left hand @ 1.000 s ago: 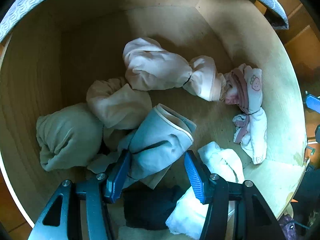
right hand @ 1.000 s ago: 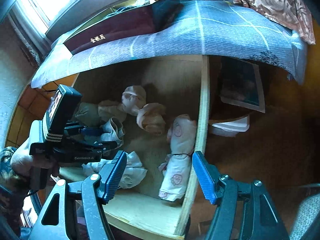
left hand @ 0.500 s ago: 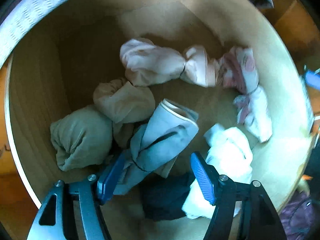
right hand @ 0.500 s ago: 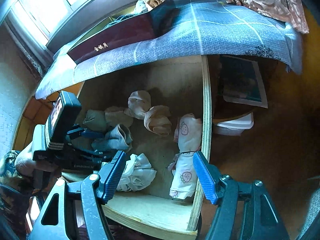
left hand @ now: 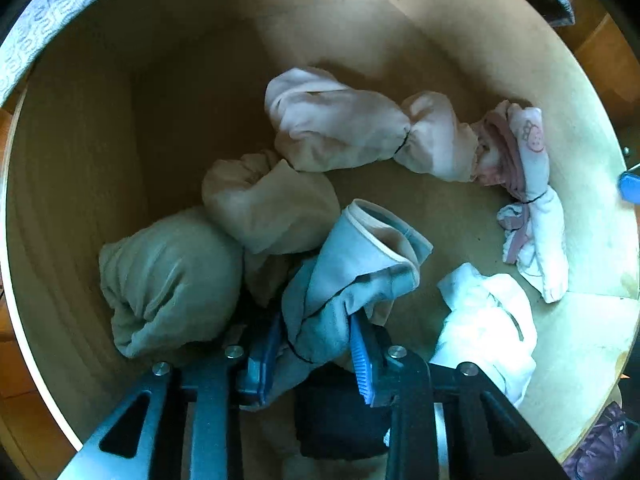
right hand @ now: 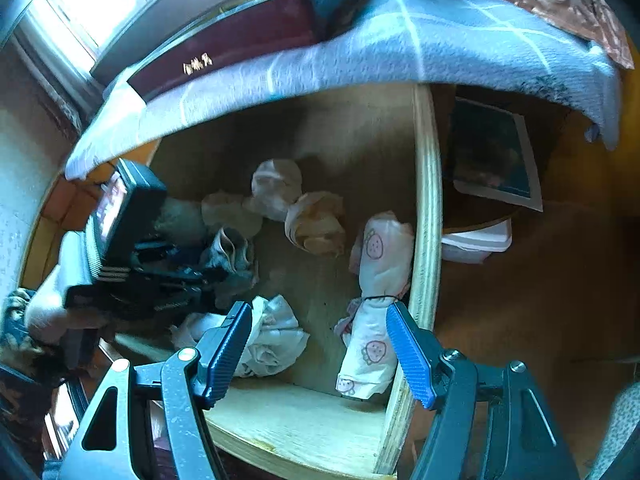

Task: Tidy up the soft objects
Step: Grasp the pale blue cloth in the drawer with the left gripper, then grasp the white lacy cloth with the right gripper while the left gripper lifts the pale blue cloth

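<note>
Your left gripper point(left hand: 316, 344) has just been closing and now pinches the grey-blue sock roll point(left hand: 352, 276) at six o'clock in the wooden drawer point(left hand: 472, 40). It's light and squashy, so grip its bunched middle, not the loose cuff. Your right gripper point(right hand: 320, 354) hangs open, empty.

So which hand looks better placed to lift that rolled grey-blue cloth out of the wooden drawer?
Left. The left gripper has just closed on the rolled grey-blue cloth. The right gripper hangs open over the drawer's front edge, holding nothing.

gold characters are seen on the dark red box point(right hand: 224, 50), but they are blurred beyond reading.
</note>
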Available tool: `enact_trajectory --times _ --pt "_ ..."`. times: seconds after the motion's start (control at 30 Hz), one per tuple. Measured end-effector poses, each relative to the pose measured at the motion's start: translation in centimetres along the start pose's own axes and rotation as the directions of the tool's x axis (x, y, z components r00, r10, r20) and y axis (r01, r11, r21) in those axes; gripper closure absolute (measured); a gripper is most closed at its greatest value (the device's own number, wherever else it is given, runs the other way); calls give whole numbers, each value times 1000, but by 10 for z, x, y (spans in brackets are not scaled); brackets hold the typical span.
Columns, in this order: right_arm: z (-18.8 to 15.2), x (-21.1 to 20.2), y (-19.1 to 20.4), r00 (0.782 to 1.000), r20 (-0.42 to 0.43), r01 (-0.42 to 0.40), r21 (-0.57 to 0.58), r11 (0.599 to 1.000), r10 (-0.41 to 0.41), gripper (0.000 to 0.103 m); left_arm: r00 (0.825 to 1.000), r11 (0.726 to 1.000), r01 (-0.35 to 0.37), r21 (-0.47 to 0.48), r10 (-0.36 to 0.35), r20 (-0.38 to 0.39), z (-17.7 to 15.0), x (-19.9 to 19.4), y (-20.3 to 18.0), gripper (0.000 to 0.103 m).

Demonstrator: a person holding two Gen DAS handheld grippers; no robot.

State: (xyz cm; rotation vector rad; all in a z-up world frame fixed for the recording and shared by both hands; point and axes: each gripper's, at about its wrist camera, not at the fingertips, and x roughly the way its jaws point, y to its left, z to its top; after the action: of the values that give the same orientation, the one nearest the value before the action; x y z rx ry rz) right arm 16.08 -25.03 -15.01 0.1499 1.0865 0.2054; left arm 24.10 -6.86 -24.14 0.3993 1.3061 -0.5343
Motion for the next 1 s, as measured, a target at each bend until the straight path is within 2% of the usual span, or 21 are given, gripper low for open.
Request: enact_trajectory --times 0.37,0.5,0.63,0.7,0.77,0.87,1.0 --pt "-7 21 21 999 -44 18 -80 997 -22 33 987 994 84 -74 -73 140 -19 -54 17 72" --pt "-7 37 37 995 -103 -26 -113 993 14 34 981 990 104 -94 -86 177 -25 -69 25 72" --pt "-6 68 40 963 -234 -142 -27 990 132 34 972 986 123 -111 -97 214 -33 -83 31 72" --pt "-7 84 44 956 -272 -124 -20 992 114 34 969 986 126 -112 -98 225 -40 -85 36 72" --pt "-8 97 46 939 -312 -151 8 988 146 33 967 984 129 -119 -99 234 -44 -89 38 72" --pt "-5 103 46 938 -319 -138 10 990 134 29 966 984 131 -122 -99 239 -42 -85 38 72" --pt "-4 117 47 919 -359 -167 18 986 162 29 961 980 145 -134 -107 254 -40 -84 38 72"
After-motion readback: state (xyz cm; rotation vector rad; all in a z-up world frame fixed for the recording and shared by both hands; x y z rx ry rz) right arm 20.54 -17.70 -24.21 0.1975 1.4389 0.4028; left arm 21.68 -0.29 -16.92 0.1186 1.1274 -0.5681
